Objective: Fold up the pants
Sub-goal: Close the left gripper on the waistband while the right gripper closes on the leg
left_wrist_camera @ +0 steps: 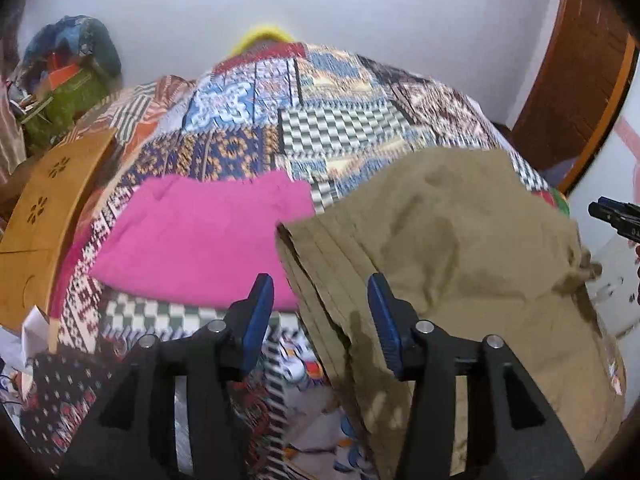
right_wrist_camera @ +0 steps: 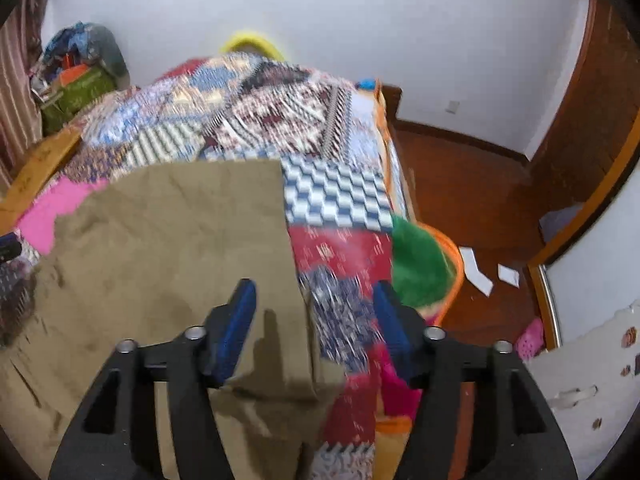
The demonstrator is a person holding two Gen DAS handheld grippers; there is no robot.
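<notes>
Pants (left_wrist_camera: 460, 248): khaki, lying rumpled on the bed (left_wrist_camera: 340, 128), near right side, beside a pink cloth (left_wrist_camera: 200, 232). Left gripper (left_wrist_camera: 320, 312) and right gripper (right_wrist_camera: 314, 320): both spread wide, holding nothing, straddling opposite pant edges. Risks: pinching the bedspread along with the fabric; trapped wrinkles skewing the fold; pants sliding off the bed's near edge.

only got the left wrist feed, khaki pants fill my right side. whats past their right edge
Observer: Beyond the khaki pants, the patchwork bedspread runs to the bed's side, with wooden floor beyond.
Operator: anything beside the bed there
Observer: An orange-rimmed basket holding green cloth.
Operator: right gripper holding anything
Observer: No. The right gripper is open over the pants' right edge.
</notes>
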